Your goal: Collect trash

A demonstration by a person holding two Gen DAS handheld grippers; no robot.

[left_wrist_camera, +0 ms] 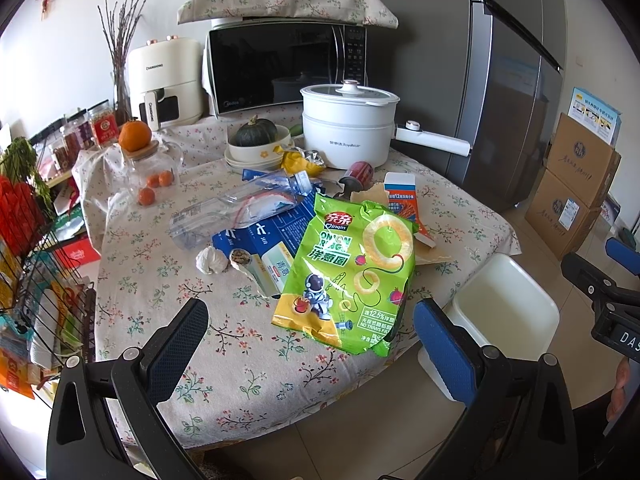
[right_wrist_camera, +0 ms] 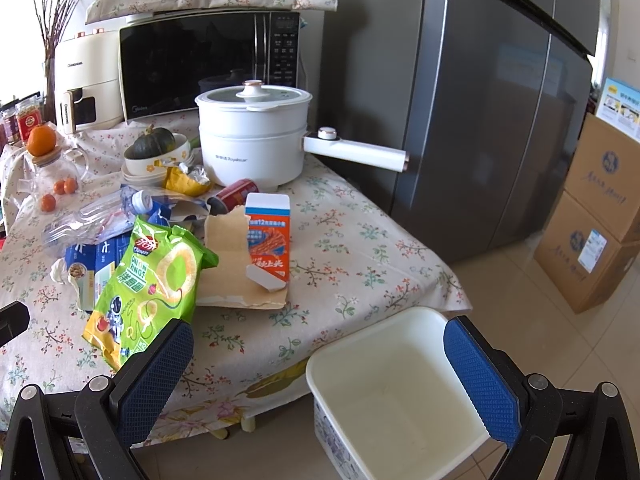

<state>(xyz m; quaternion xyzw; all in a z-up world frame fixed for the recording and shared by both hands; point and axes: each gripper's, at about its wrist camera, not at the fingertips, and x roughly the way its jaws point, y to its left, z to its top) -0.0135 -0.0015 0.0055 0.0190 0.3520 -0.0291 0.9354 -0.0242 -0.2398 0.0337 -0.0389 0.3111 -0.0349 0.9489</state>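
Observation:
Trash lies in a heap on the floral-cloth table (left_wrist_camera: 168, 344): a green onion-ring bag (left_wrist_camera: 352, 272) (right_wrist_camera: 148, 284), a flattened blue carton (left_wrist_camera: 256, 244), a clear crushed bottle (left_wrist_camera: 240, 210), an orange-white box (right_wrist_camera: 268, 236) on torn cardboard (right_wrist_camera: 228, 264), a red can (left_wrist_camera: 358, 174), a yellow wrapper (left_wrist_camera: 300, 160) and a crumpled tissue (left_wrist_camera: 211, 260). An empty white bin (right_wrist_camera: 396, 392) (left_wrist_camera: 504, 312) stands on the floor beside the table. My left gripper (left_wrist_camera: 312, 344) is open, just short of the green bag. My right gripper (right_wrist_camera: 318, 372) is open, above the bin's near side.
A white electric pot (left_wrist_camera: 348, 124), a bowl with a squash (left_wrist_camera: 256, 140), a glass jar with oranges (left_wrist_camera: 152, 168), a microwave (left_wrist_camera: 284, 68) and an air fryer stand at the table's back. A grey fridge (right_wrist_camera: 480, 112) and cardboard boxes (right_wrist_camera: 592, 216) stand right. A wire rack (left_wrist_camera: 36, 264) stands left.

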